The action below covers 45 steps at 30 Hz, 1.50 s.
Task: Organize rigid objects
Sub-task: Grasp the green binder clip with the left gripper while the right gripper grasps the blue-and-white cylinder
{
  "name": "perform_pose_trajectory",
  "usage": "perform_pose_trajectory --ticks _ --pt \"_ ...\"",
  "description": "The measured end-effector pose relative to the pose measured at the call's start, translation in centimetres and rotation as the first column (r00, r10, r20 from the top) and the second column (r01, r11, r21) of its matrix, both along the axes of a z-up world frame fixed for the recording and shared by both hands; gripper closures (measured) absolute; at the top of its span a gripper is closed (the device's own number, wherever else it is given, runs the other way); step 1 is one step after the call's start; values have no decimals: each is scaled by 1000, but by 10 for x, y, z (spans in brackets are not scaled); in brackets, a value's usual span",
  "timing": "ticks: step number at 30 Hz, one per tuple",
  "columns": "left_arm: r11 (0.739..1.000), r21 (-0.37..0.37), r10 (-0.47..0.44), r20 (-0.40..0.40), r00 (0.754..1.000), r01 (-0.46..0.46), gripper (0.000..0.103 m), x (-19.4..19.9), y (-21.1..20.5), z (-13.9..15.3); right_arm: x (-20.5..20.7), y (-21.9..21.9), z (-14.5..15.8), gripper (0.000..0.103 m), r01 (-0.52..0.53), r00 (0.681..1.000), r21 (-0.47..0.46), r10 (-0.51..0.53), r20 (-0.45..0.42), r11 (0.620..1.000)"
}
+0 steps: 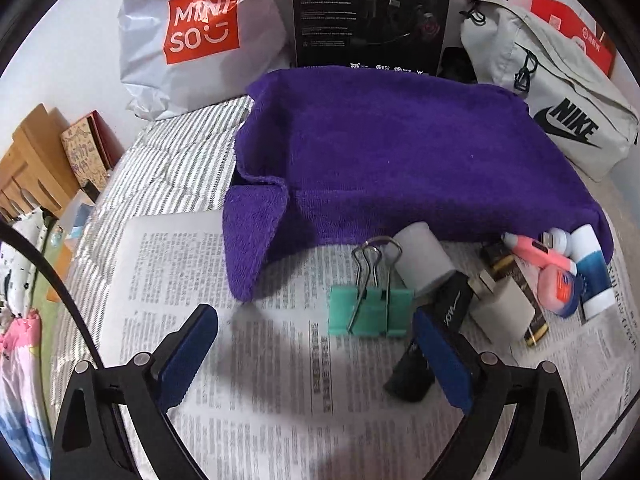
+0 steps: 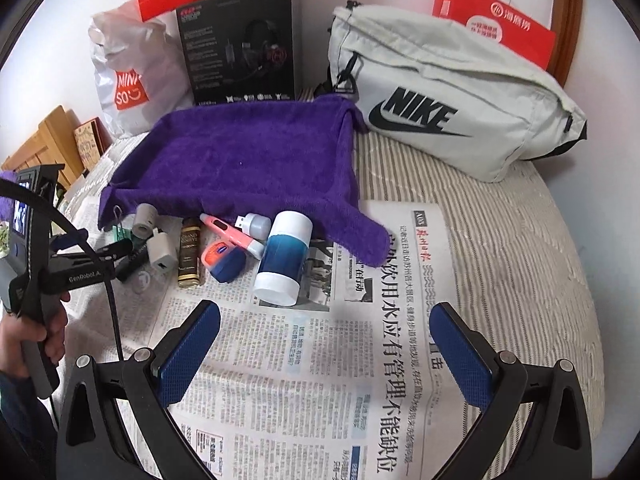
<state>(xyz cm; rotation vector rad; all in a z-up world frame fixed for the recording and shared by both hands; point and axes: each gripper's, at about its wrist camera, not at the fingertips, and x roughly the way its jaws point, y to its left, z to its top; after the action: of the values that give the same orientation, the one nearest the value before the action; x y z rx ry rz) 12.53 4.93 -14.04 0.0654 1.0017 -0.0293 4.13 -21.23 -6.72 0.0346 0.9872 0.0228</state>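
Purple towel (image 1: 400, 152) possibly hiding a box, black stick (image 1: 436, 344) half-covered, both tongs wide.

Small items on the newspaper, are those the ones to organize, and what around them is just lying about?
For the job:
binder clip
grey cap
charger
pink pen
blue-white tube
purple towel

Lying about:
Nike bag
Miniso bag
headset box
red bag

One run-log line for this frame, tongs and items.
left tongs: open, near green binder clip | right tongs: open, empty | items: on newspaper by purple towel
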Motion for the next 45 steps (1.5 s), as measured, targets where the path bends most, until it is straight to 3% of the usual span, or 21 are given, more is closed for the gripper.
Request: perform_pose_trajectory --ticks 6,7,11,13,19,26,29,34,36,41,45 --pt "1000 -17 3 -6 1000 -3 7 9 -1 -5 13 6 -16 0 -17 999 -4 17 -41 1000" --pt "1000 -15 6 -14 1000 -6 14 10 -1 -7 16 7 -18 0 -20 999 -3 20 -46 1000" --pt "1000 -16 -12 3 1000 12 25 9 2 -7 22 7 -25 0 -21 998 -11 20 -63 1000" --pt "999 -20 -26 12 1000 26 41 6 4 -5 23 4 -27 0 -13 998 -9 12 -69 1000" --pt "998 -29 -54 37 998 55 63 4 5 2 29 -6 -30 0 24 998 25 -23 -62 999" --pt "997 -17 -72 81 994 74 63 -5 7 3 45 -5 -34 1 32 999 105 -28 -36 994" --pt "997 -24 -76 90 993 78 63 -7 8 3 58 2 -42 7 28 999 108 -23 -43 994" --pt "996 -30 -76 93 993 79 63 -6 9 4 77 9 -60 37 4 998 60 0 -69 998" --pt "996 -37 -76 93 993 79 63 -8 10 4 75 9 -63 42 -18 997 73 24 -79 997" --pt "996 -34 -76 93 993 79 63 -7 11 4 71 8 -67 43 -20 997 50 23 -73 999" --pt "996 -40 -75 94 993 79 63 -8 10 4 75 16 -71 45 -49 998 -25 48 -36 998"
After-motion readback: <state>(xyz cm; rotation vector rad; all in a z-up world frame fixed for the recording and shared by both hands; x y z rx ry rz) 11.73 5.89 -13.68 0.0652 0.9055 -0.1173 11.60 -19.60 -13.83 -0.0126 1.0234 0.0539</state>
